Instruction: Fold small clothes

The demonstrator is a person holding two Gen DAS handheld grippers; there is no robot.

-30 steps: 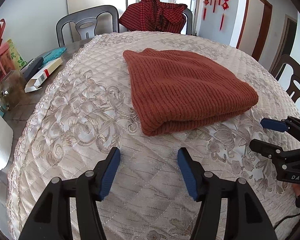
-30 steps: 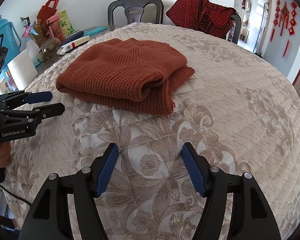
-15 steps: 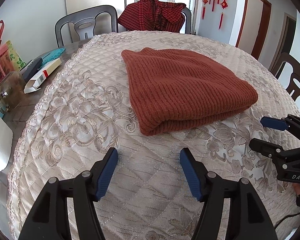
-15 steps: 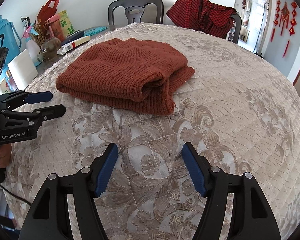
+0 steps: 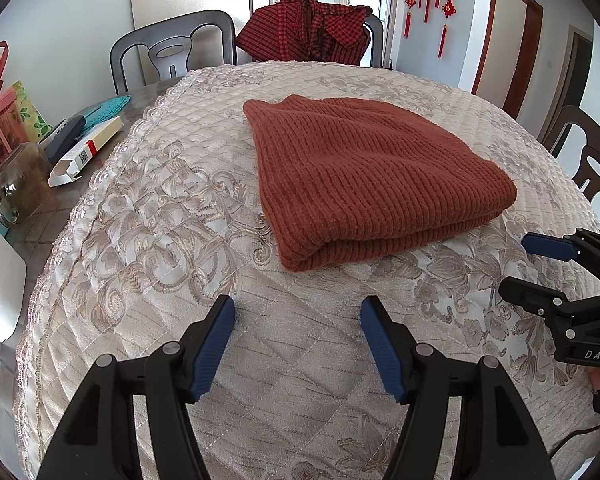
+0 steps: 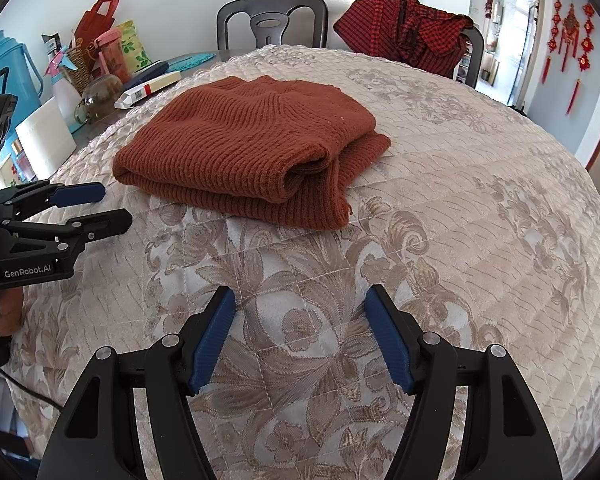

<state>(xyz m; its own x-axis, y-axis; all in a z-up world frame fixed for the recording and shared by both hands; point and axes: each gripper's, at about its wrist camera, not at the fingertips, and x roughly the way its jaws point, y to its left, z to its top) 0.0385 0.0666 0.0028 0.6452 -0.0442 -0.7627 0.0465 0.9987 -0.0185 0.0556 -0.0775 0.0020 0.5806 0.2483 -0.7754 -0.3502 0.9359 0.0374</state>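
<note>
Right wrist view: sweater [image 6: 244,148] folds hide inner layers (unclear count).

Both wrist views are bright and evenly lit by daylight, strongest from the doorway [image 6: 516,40] at the back, which is nearly washed out. The quilted tablecloth [image 5: 148,216] shows a soft sheen but no hard glare. Shadows are faint; a thin one sits under the rust knit sweater [image 5: 364,176]. Focus is sharp throughout. Fisheye distortion bulges the table and bends the walls, with black vignetting at the corners
</note>
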